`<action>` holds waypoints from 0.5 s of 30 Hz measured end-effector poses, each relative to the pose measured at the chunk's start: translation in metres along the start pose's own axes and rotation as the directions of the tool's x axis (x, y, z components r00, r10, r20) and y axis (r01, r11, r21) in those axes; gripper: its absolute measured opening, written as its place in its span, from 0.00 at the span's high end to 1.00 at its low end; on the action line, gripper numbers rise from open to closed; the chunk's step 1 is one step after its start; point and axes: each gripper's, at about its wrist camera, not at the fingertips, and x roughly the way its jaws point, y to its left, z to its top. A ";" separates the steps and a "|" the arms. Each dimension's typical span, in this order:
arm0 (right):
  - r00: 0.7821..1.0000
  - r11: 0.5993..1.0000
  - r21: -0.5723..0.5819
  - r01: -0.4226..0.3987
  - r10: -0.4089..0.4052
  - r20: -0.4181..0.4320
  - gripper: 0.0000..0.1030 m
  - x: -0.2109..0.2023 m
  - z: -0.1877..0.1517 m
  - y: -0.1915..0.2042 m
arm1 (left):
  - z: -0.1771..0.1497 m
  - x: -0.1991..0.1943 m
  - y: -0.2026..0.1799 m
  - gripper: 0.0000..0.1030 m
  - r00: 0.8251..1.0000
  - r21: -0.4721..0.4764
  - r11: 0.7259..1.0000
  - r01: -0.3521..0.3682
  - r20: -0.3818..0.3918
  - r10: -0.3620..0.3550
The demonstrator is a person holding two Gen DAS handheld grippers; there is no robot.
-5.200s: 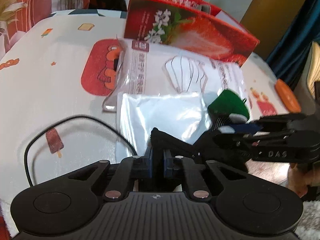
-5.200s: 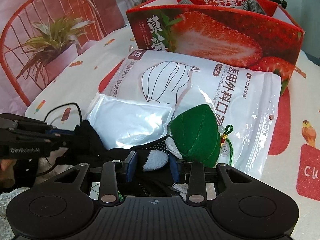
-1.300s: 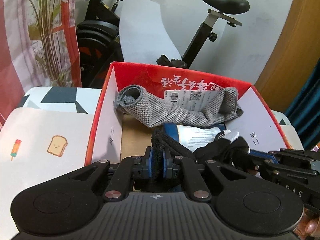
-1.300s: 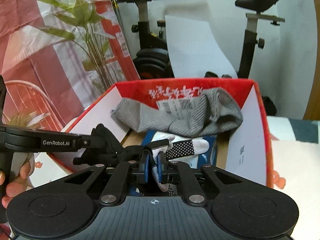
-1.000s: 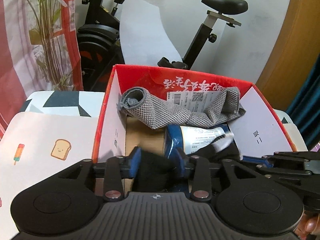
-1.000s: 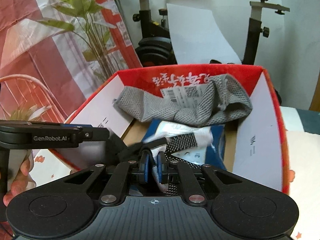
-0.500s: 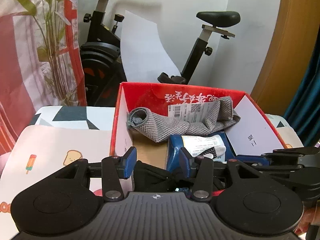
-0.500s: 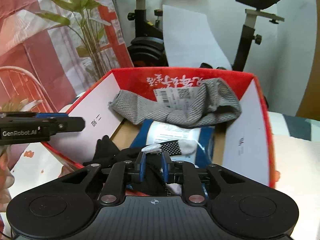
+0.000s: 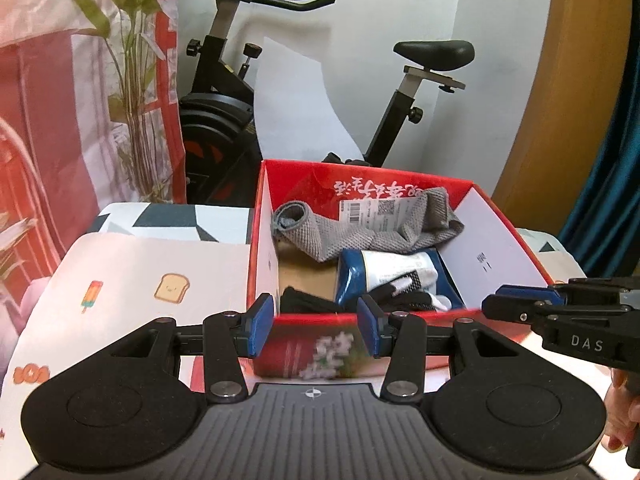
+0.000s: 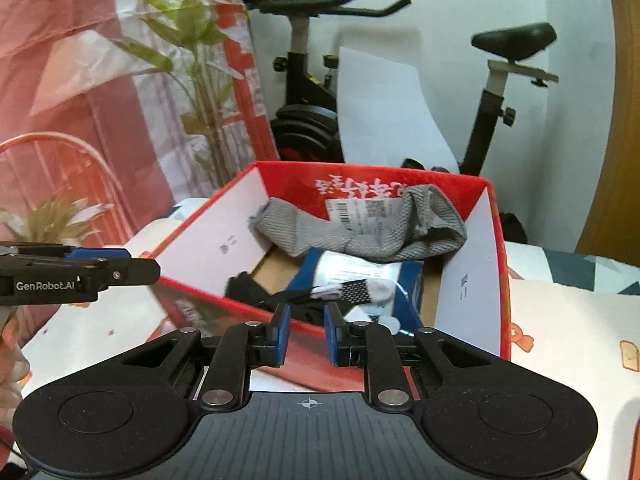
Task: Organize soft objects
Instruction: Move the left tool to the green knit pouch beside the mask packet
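A black and white glove (image 9: 404, 294) (image 10: 352, 290) lies inside the red strawberry box (image 9: 500, 216) (image 10: 494, 208), by its near wall. A grey knitted sock (image 9: 360, 232) (image 10: 360, 236) and a blue packet (image 9: 360, 272) (image 10: 412, 276) also lie in the box. My left gripper (image 9: 316, 330) is open and empty, just in front of the box's near wall. My right gripper (image 10: 306, 334) is open and empty, also just outside the near wall. Each gripper shows from the side in the other view (image 10: 116, 270) (image 9: 520, 306).
The box stands on a table with a printed cloth (image 9: 160, 272). An exercise bike (image 9: 400, 92) and a white sheet stand behind the table. A red patterned curtain with a plant (image 10: 192, 64) hangs at the left. A wooden panel (image 9: 580, 100) is at the right.
Both grippers carried the glove from the table over the box, opened and let it drop inside. Both have since drawn back and up from the box.
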 end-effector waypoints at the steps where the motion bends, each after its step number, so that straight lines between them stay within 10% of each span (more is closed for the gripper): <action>1: 1.000 1.000 -0.016 0.000 0.000 0.005 0.82 -0.005 -0.003 0.005 | -0.003 -0.004 0.000 0.53 1.000 -0.002 1.000 0.002 0.003 -0.002; 15: 0.997 1.000 0.000 0.002 -0.002 -0.083 0.82 -0.023 -0.070 0.019 | -0.060 -0.026 0.001 0.53 0.998 -0.044 0.998 0.034 -0.047 -0.036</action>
